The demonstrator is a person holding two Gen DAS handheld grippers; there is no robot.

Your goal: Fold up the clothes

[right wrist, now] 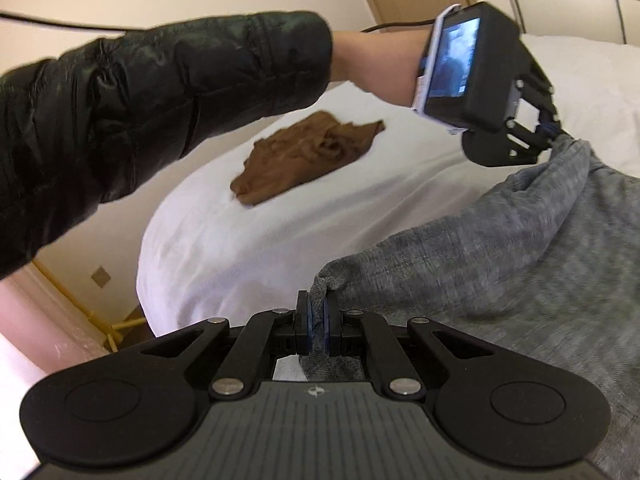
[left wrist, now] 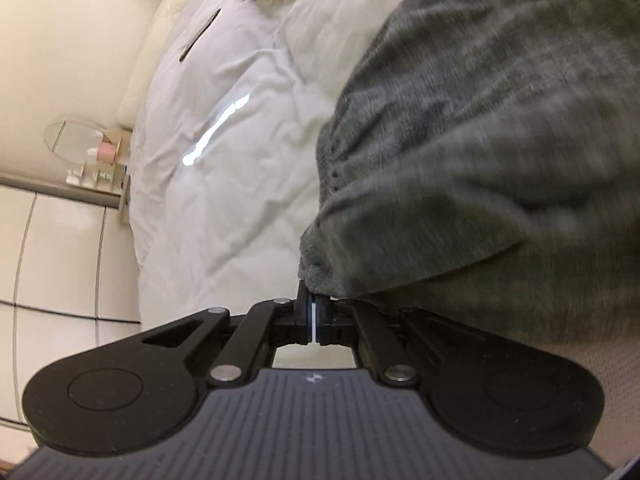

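Hanging between the two tools, the grey knit garment [right wrist: 520,264] sags in a soft curve over the white bed [right wrist: 224,248], which suggests a limp, fairly light fabric with no stiffness of its own. The right gripper [right wrist: 318,320] is clamped on a bunched edge of the cloth, a fold of knit squeezed between its blue pads. The left gripper [right wrist: 554,130], seen from the right wrist view beyond the person's dark sleeve [right wrist: 160,92], pinches another gathered corner; in its own view its fingers sit pressed together with the grey edge [left wrist: 320,276] at their tips. Such loose knit will likely stretch and droop rather than hold a line, so holding it by hems or corners, well apart and kept taut, seems the sound way to lay it flat. Slipping looks unlikely given the fuzzy texture, though a thin pinch could pull free. A brown garment [right wrist: 304,156] lies crumpled farther along the bed, apart from the grey one.
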